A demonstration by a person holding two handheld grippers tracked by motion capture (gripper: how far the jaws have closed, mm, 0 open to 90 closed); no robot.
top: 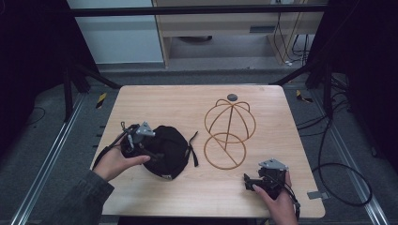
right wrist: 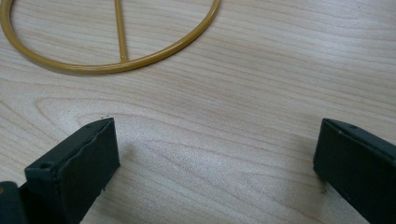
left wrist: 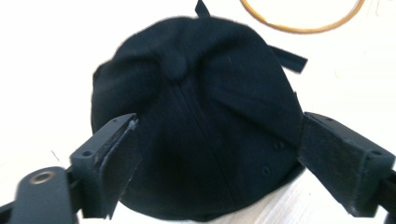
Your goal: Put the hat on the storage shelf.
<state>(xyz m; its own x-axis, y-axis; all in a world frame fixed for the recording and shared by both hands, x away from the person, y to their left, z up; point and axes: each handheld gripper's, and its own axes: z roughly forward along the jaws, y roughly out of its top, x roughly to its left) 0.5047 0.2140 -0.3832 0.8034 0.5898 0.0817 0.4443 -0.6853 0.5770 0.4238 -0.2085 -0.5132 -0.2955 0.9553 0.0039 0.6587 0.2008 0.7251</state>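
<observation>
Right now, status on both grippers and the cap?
Left gripper open, jaws straddling the black cap, no grip. Right gripper open over bare table. Wire hat stand beside cap, path unobstructed.

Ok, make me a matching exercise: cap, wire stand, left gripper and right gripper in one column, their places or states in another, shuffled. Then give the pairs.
Things:
1. cap
2. wire stand
3. left gripper
4. right gripper

Places or states:
A. jaws open over bare wood, near the table's front right corner
B. gold, right of the table's middle
C. black, lying at front left
D. jaws spread on either side of the cap

Pairs: 1-C, 2-B, 3-D, 4-A
</observation>
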